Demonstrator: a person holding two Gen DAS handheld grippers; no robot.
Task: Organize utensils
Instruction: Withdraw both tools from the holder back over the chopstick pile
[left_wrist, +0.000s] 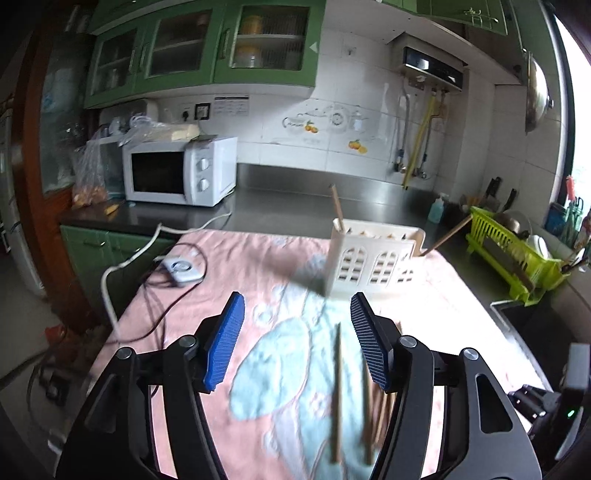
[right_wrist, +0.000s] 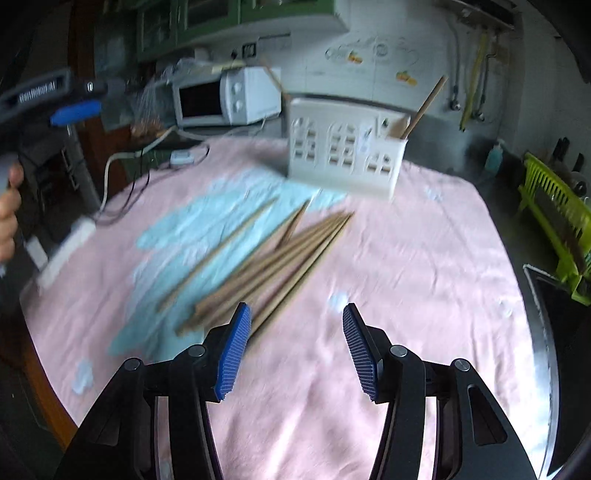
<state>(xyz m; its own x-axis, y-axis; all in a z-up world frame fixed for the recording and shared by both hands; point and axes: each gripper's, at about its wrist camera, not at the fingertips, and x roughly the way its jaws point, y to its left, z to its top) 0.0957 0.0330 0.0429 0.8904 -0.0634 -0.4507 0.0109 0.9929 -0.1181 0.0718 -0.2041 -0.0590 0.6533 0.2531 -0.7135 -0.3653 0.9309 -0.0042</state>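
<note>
Covering most of the counter, a pink towel (right_wrist: 406, 266) with pale blue patches was seen, and every place below is given from the white slotted utensil holder (right_wrist: 343, 151) standing on it toward its far edge. A white microwave (left_wrist: 181, 171) was set well behind and left of the holder, and a lime-green dish rack (left_wrist: 513, 258) well to its right, off the towel. Two chopsticks were already stood in the holder: one (left_wrist: 337, 206) at its left end, another (right_wrist: 424, 107) leaning out at its right end. A loose pile of wooden chopsticks (right_wrist: 273, 266) was laid flat on the towel in front of the holder, near it but apart. The right gripper (right_wrist: 295, 350) was held spread and empty over the towel, just beside the pile's near ends. The left gripper (left_wrist: 295, 339) was likewise spread, gripping nothing, with blurred chopsticks seen below, between its fingers.
</note>
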